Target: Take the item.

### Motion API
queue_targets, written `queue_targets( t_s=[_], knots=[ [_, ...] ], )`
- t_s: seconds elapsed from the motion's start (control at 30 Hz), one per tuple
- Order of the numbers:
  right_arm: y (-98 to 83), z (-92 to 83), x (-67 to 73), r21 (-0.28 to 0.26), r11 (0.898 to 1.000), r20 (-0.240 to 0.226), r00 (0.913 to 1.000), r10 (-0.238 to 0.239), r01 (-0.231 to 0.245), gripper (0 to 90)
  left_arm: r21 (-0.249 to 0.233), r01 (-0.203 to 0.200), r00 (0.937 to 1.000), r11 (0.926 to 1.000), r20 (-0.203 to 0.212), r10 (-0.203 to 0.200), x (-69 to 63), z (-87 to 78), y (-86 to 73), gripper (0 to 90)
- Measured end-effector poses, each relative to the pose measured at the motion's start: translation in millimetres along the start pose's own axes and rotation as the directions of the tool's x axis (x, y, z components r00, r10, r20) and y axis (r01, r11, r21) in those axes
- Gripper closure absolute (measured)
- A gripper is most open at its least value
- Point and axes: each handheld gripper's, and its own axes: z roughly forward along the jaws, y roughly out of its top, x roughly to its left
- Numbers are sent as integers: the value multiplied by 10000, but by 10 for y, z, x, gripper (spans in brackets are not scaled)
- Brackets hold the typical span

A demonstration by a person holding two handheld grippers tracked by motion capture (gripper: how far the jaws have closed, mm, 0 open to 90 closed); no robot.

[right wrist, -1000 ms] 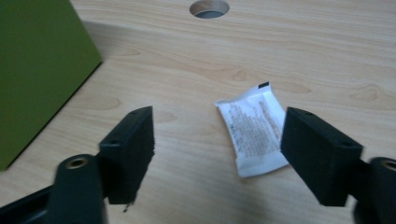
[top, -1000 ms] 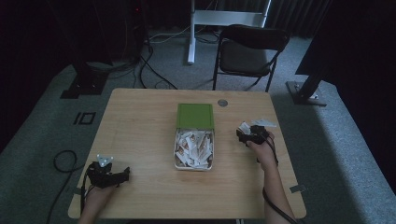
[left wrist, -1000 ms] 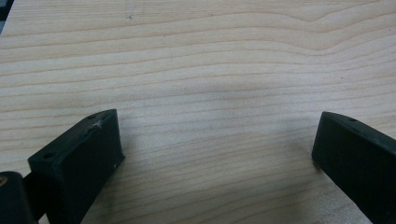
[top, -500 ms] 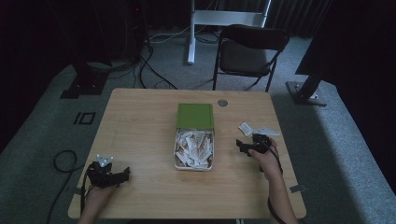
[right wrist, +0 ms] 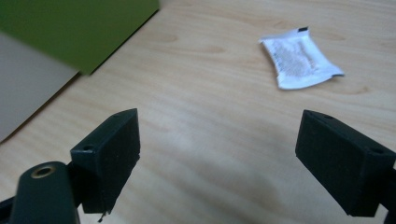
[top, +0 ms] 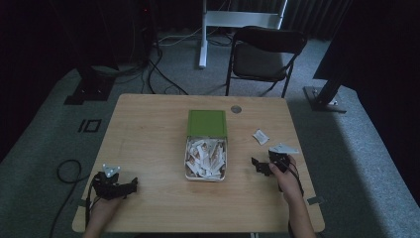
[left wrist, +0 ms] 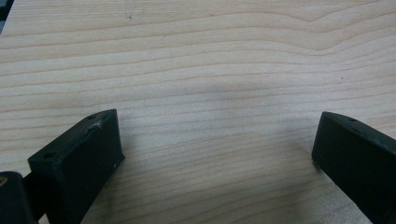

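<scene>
Packet (top: 260, 136) out on the table (top: 148, 129), near the box (top: 206, 157) full of more, right claw (top: 257, 165) wide open and empty beside it, left claw (top: 130, 187) open and empty too, many packets left inside.

A wooden bench (top: 148, 144) stands on grey carpet (top: 44, 148). Near its far edge sits a small round metal disc (top: 236, 109). Beyond the bench is a dark folding chair (top: 265, 54), with a white stand (top: 205, 29) to its left. Black cables (top: 158, 74) run over the floor, and one loops (top: 67, 171) by the bench's left corner.
</scene>
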Motion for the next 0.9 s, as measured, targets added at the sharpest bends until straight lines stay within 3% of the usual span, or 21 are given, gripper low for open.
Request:
queue_targets(
  t_s=[0.23,0.4,0.67,0.9],
  knots=[
    [-133,-79,54,34,10000,-110,9999,-68,68,138,-8,4,10000,10000,-4,-4,0,1,0,24],
    [-240,-174,95,307,9987,-228,9989,-410,417,138,1,-10,10000,10000,-7,10,0,0,0,24],
    [-386,-325,93,463,9970,-95,9981,-615,618,138,2,-10,10000,10000,-6,10,0,0,0,24],
    [-511,-423,55,494,9981,-38,9994,-353,355,138,2,-10,10000,10000,-6,10,0,0,0,24]
  ],
)
